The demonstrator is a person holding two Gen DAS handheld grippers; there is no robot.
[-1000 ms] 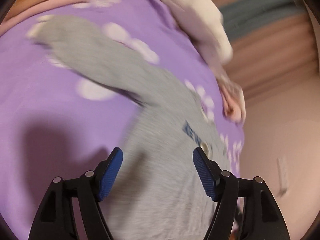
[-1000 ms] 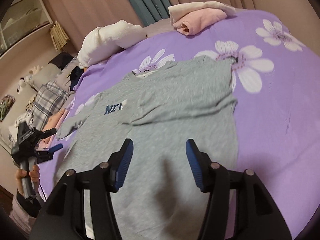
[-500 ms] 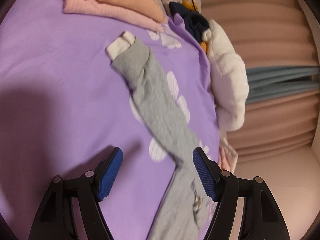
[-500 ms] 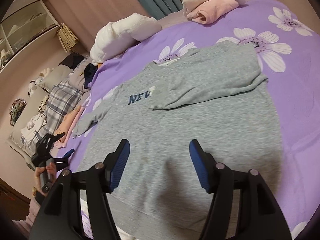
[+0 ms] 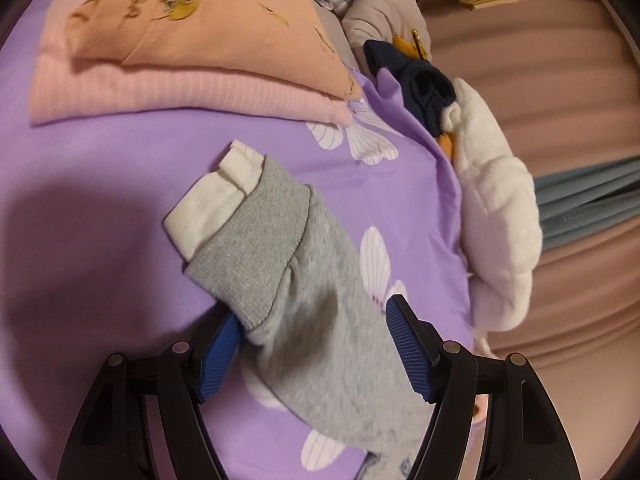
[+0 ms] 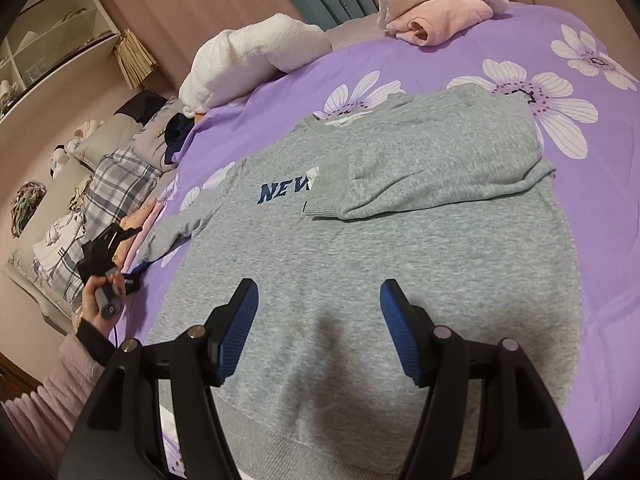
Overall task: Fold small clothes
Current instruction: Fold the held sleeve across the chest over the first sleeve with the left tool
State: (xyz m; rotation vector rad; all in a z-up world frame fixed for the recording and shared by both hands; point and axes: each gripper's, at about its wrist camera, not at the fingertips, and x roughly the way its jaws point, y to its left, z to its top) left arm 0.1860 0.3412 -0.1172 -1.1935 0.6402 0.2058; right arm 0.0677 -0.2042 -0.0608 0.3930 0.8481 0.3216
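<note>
A grey sweater (image 6: 360, 260) with navy letters lies flat on the purple flowered bedsheet (image 6: 600, 240). One sleeve (image 6: 432, 168) is folded across its chest. The other sleeve (image 5: 320, 312) stretches out sideways and ends in a ribbed grey cuff (image 5: 256, 256) with a white inner cuff (image 5: 212, 208). My left gripper (image 5: 316, 344) straddles this sleeve just behind the cuff. Its jaws are closing with the sleeve between them, and the pads stand apart from the cloth. My right gripper (image 6: 318, 320) hovers open over the sweater's lower body with nothing gripped. A person's hand (image 6: 100, 300) holds the left tool.
Folded peach and pink clothes (image 5: 180, 60) lie just beyond the cuff. A white fluffy blanket (image 5: 496, 220) and a navy garment (image 5: 420, 84) sit at the bed's edge. Rolled pink clothes (image 6: 432, 12) lie at the far side, plaid fabric (image 6: 112, 188) at the left.
The left gripper has swept along the outstretched sleeve and come down close to its cuff. The right gripper has drifted a little over the sweater's body, its jaws slightly wider.
</note>
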